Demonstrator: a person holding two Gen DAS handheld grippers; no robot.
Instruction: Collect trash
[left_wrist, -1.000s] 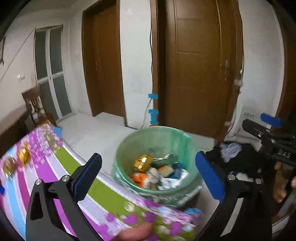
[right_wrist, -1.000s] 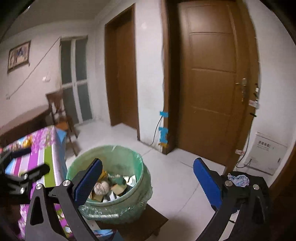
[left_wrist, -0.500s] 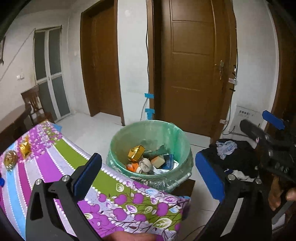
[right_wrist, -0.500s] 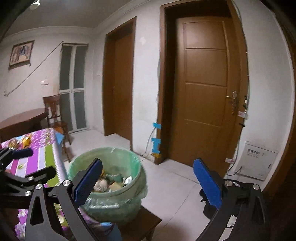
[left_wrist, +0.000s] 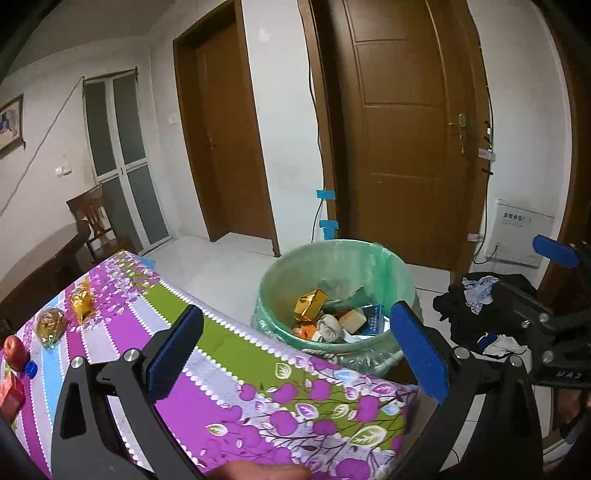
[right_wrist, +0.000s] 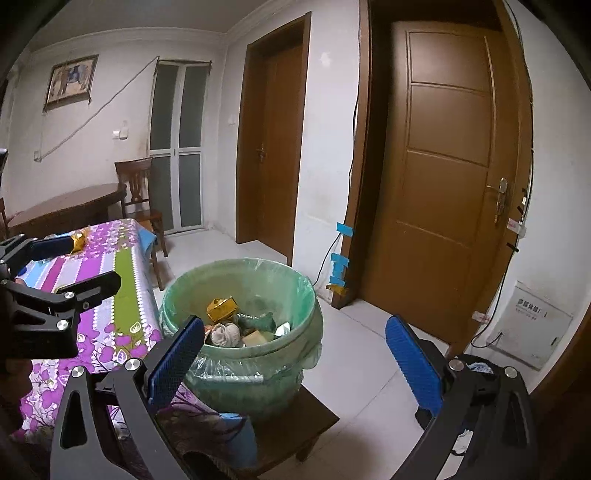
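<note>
the left gripper (left_wrist: 295, 350) is held wide apart with nothing between its blue pads, hovering over the near right end of a table (left_wrist: 258, 387) covered in a purple, green and white flowered cloth. the right gripper (right_wrist: 293, 354) is likewise spread wide and empty, raised over the floor with the bin between and beyond its fingers

the trash bin (left_wrist: 334, 295), lined with a pale green bag, stands just off the right end of the table on a low dark wooden stool (right_wrist: 295, 421). inside it lie a gold box (left_wrist: 310, 302), a blue packet (left_wrist: 373, 319), a tan block (left_wrist: 351, 321) and a crumpled greyish wad (right_wrist: 223, 332), all touching in a heap

further left on the tablecloth sit a gold foil wrapper (left_wrist: 81, 301), a clear-wrapped brown item (left_wrist: 50, 325), a red apple (left_wrist: 14, 352), a blue bottle cap (left_wrist: 31, 367) just beside the apple, and a red box (left_wrist: 11, 393) at the left edge

a pile of dark clothes (left_wrist: 476, 306) lies on the right, near a brown door (left_wrist: 402, 129). a wooden chair (right_wrist: 138, 195) stands by the far wall
</note>
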